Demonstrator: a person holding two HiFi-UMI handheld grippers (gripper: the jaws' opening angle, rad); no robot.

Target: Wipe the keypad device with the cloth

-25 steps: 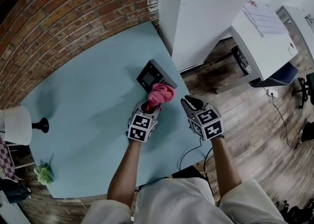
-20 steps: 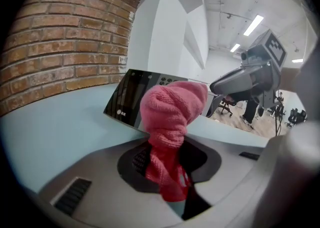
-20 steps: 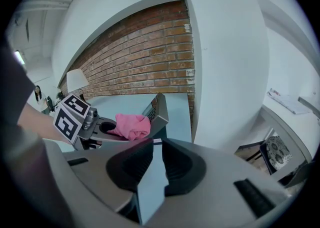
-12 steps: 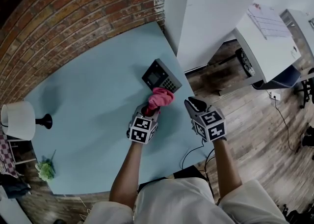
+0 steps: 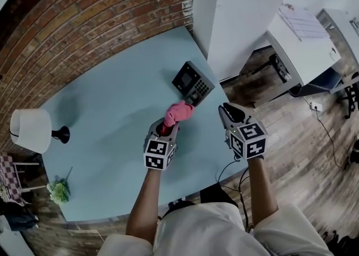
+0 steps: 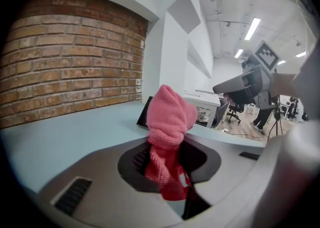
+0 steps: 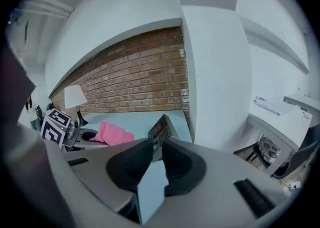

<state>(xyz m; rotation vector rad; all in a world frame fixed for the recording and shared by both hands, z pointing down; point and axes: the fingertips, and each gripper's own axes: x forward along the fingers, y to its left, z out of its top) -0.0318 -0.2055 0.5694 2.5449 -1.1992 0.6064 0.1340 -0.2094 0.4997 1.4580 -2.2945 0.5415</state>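
The keypad (image 5: 193, 83) is a small dark box with a screen and keys. It sits near the far right corner of the table (image 5: 101, 120), by the white wall (image 5: 252, 13). The pink cloth (image 5: 177, 113) is just near it, not touching. My left gripper (image 5: 166, 127) pinches the cloth tight. My right gripper (image 5: 228, 112) floats beside, jaws nearly together, holding nothing. I think this fits just before a wipe or just after one. Any wipe needs the cloth pressed on the keys.

Black-and-white marker cubes (image 5: 157, 155), perhaps pale trousers (image 5: 196, 231)
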